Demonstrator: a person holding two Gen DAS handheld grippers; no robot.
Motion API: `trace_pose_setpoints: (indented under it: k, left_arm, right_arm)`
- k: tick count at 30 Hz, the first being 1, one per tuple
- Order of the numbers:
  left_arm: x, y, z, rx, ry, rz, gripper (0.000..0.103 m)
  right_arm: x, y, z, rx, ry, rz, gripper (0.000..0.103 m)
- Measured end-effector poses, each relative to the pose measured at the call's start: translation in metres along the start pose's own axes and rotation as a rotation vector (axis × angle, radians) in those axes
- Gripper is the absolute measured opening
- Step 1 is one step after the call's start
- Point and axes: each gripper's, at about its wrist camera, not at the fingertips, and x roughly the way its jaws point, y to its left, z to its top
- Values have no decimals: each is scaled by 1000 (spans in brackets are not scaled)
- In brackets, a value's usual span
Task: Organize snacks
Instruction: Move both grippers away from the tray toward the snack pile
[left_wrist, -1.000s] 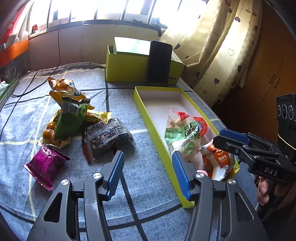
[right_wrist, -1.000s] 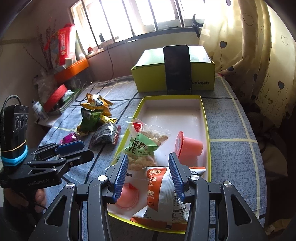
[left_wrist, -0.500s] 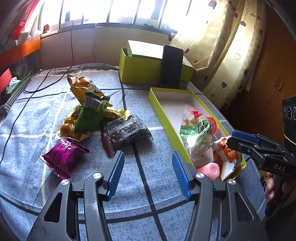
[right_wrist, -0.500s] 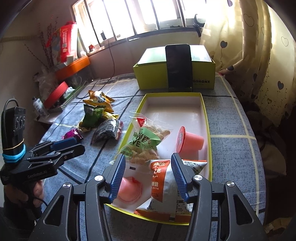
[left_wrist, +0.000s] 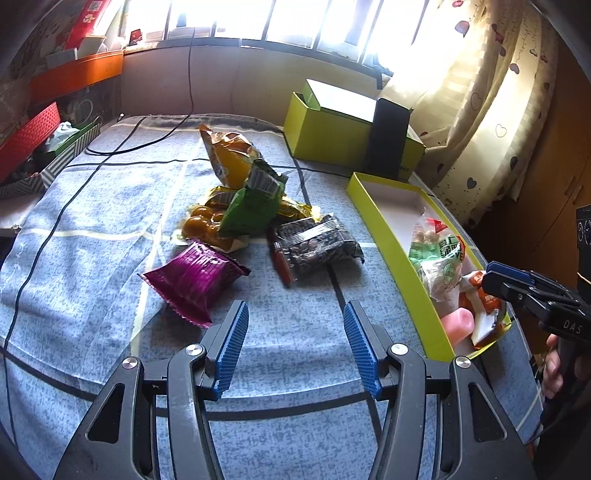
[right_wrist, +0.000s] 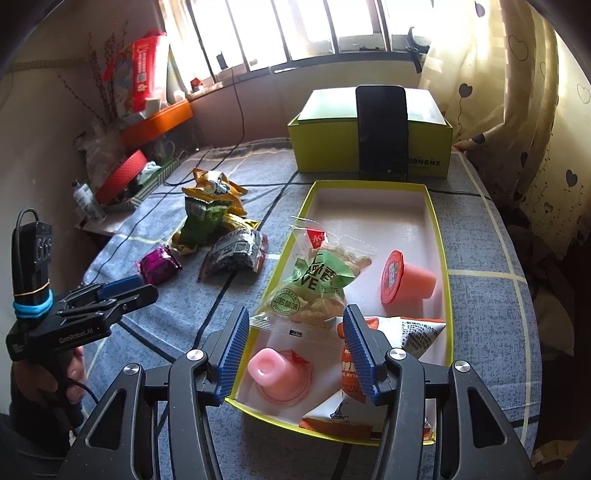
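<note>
1. The left gripper is hovering over the blue tablecloth to the left of the yellow tray, its blue fingers standing wide apart and gripping nothing.
2. Just beyond those fingers, a purple packet is lying to the tray's left, and a dark packet is sitting nearer, just beside the tray's left wall.
3. Behind them a green bag is leaning on a pile of orange bags, well left of the tray.
4. The right gripper is hanging over the near end of the tray, its fingers spread wide and empty.
5. Inside the tray, a pink jelly cup is sitting between those fingers in this view, and an orange-and-white bag is lying in the near right corner.
6. A clear bag with a green label is resting mid-tray, and a red-lidded jelly cup is lying on its side to its right.
7. Past the tray's far end, a phone is leaning against a yellow box.
</note>
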Motion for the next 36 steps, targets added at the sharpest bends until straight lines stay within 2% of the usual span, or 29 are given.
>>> trace_pose_setpoints:
  k: [9, 18, 27, 36]
  left_arm:
    - [-10, 34, -5, -66, -12, 41, 55]
    - [-11, 52, -2, -100, -20, 80, 55]
    - [-5, 56, 12, -66, -25, 79, 55]
    - [7, 57, 32, -19, -41, 72, 55]
  right_arm:
    - [1, 7, 3, -12, -9, 20, 53]
    - [8, 17, 3, -27, 1, 49, 53]
    - [12, 26, 17, -59, -5, 49, 56]
    - [28, 53, 49, -106, -18, 85, 56]
